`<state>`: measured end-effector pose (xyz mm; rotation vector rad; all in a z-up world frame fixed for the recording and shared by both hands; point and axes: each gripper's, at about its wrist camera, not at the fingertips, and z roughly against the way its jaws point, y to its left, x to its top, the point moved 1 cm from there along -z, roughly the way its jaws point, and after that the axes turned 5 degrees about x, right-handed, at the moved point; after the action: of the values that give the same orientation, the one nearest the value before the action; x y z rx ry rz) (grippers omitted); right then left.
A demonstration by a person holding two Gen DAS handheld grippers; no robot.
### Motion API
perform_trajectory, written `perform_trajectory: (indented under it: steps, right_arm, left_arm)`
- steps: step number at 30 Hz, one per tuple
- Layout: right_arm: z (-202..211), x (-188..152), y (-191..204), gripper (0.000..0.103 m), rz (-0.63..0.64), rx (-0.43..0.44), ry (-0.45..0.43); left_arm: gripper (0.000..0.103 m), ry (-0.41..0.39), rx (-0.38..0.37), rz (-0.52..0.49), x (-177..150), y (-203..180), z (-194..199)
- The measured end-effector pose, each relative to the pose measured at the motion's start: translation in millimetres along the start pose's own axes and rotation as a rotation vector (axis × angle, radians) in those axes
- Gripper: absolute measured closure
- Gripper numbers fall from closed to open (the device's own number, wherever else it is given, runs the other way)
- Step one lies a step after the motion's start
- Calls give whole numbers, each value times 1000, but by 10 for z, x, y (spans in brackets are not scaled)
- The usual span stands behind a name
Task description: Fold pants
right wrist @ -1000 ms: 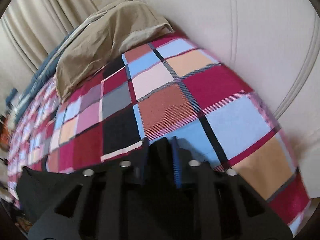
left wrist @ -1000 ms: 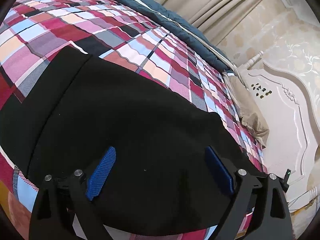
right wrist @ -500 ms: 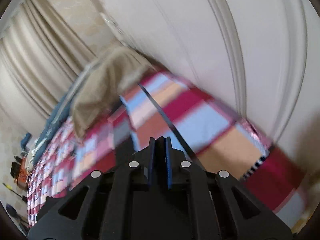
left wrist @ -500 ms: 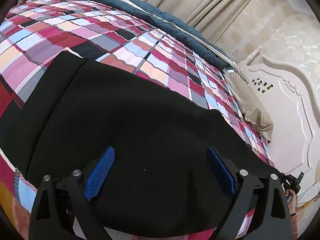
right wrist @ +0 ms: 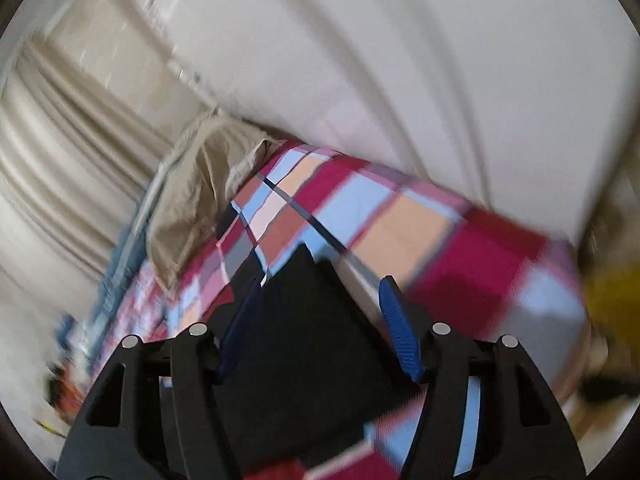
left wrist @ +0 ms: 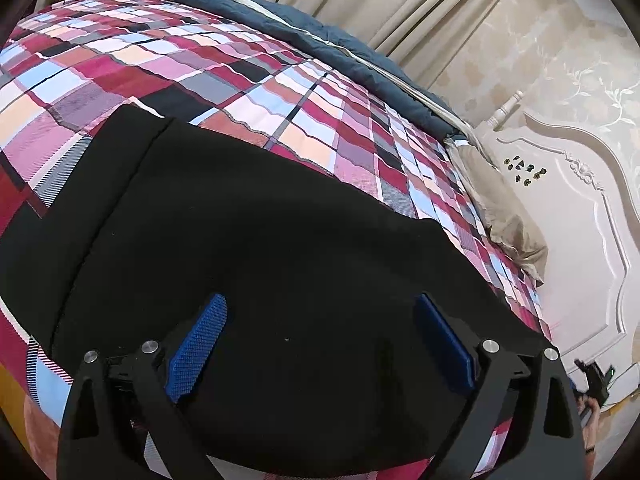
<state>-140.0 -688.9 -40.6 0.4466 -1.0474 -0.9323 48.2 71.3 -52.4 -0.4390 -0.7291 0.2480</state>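
The black pants (left wrist: 256,264) lie spread flat on the checked bedcover (left wrist: 248,80) of the bed, between the near edge of the bed and its middle. One long edge shows a doubled layer on the side away from the white headboard (left wrist: 576,240), so I judge that one fold is already made and a step of laying down and letting go is now in hand.

The left tongs (left wrist: 320,336) hang over the near part of the pants with the blue pads (left wrist: 196,344) spread wide, and nothing is pinched between them.

The right tongs (right wrist: 318,328) are at the end of the pants nearest the headboard. Their jaws are opening at this moment. A pointed corner of black cloth stands between the pads, but in this blurred view the pads seem not to press on it, so I believe that the corner is just released.

The next move, in my judgement, calls for a new grip on an end of the pants nearest the headboard, with both tongs, to carry it over toward the other end. The cloth is soft and dark, so its edge is hard to find; a grip that takes only one layer would spoil the fold.
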Motion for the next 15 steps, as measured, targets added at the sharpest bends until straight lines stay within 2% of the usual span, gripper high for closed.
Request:
perform_trajectory:
  steps: [3, 6, 14, 15]
  right_arm:
    - [181, -202, -136, 43, -75, 37, -7]
    - [214, -408, -218, 43, -112, 24, -6]
    - [89, -566, -297, 45, -198, 42, -31]
    - [43, -571, -289, 50, -199, 44, -28]
  left_arm:
    - [9, -1, -2, 1, 3, 0, 3]
    - [9, 1, -6, 5, 3, -1, 5]
    - [9, 5, -40, 52, 18, 47, 22]
    - [9, 4, -39, 51, 18, 45, 21]
